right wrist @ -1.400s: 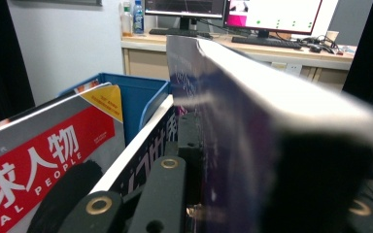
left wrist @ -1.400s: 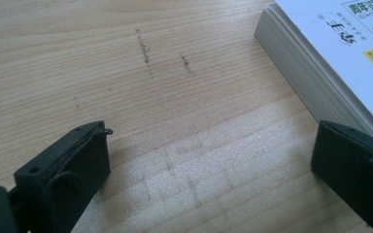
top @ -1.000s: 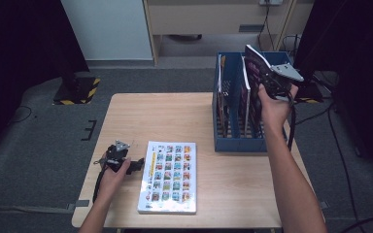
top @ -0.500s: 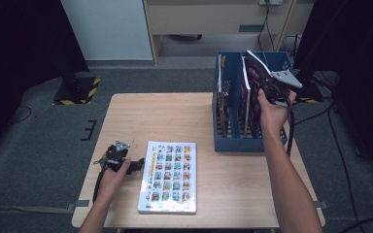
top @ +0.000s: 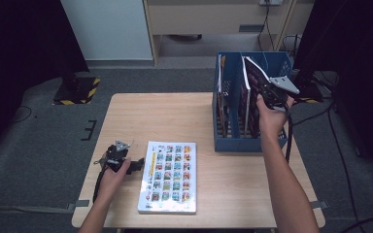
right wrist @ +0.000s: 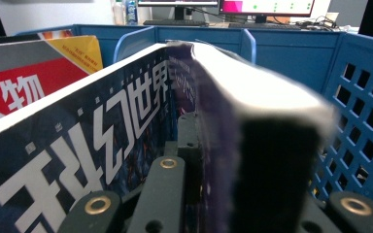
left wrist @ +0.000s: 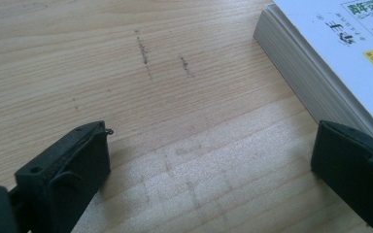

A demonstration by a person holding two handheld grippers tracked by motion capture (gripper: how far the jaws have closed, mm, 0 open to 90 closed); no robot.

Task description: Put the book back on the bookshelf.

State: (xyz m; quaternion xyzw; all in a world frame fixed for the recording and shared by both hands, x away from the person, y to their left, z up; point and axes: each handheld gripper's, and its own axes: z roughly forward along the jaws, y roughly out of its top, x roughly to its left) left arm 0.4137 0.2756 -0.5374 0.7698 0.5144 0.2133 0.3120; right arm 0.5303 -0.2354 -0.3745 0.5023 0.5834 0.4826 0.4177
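My right gripper (top: 271, 99) is shut on a thick dark purple book (top: 252, 81) with white lettering, held upright in a right-hand slot of the blue file rack (top: 238, 144). In the right gripper view the dark book (right wrist: 126, 126) stands on edge between the jaws of that gripper (right wrist: 213, 160), with the rack's perforated wall (right wrist: 364, 97) on its right. A white book (top: 170, 177) with a grid of small pictures lies flat on the table. My left gripper (top: 137, 165) rests on the table just left of it. Its jaws (left wrist: 213, 150) stand open over bare wood, the white book's (left wrist: 340, 53) edge beside one jaw.
The wooden table (top: 150, 116) has bare room at its far left and middle. A red and yellow book (right wrist: 24, 82) stands in a rack slot left of the dark one. A cable trails from each gripper. Dark floor surrounds the table.
My right hand has lowered the dark book deeper into the blue rack. The left gripper and the white book have stayed where they were.
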